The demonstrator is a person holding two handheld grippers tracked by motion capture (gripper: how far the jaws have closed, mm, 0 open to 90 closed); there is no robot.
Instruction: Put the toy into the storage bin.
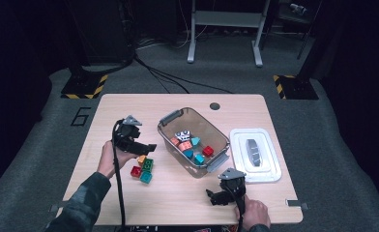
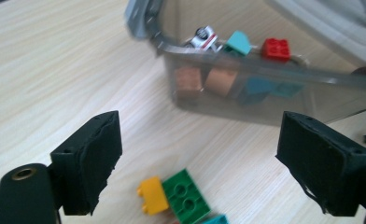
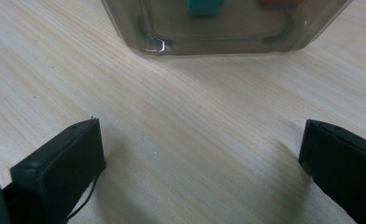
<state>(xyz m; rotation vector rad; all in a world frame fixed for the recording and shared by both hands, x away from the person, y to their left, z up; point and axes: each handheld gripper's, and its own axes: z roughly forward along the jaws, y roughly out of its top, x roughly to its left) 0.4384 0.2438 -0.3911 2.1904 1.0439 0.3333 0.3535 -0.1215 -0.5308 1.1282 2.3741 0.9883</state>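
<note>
A clear plastic bin (image 1: 211,126) stands mid-table and holds several bricks: red, teal, orange and a white printed one. Left of it on the wood lie loose bricks: yellow (image 1: 141,159), green (image 1: 148,165), red (image 1: 136,171) and teal (image 1: 146,177). My left gripper (image 1: 146,147) hovers just above that cluster, open, nothing between its pads. In the left gripper view the yellow brick (image 2: 153,195) and green brick (image 2: 186,196) lie below the left gripper (image 2: 202,140), with the bin (image 2: 265,107) behind. My right gripper (image 1: 215,198) rests near the front edge, open and empty; the right gripper (image 3: 200,154) faces the bin's wall (image 3: 218,28).
The bin's white lid (image 1: 254,154) lies flat to the right of the bin. A round cable hole (image 1: 214,106) sits near the table's far edge. Bare wood (image 1: 178,198) stretches between the two grippers at the front. Beyond the table the floor carries cables and a stand.
</note>
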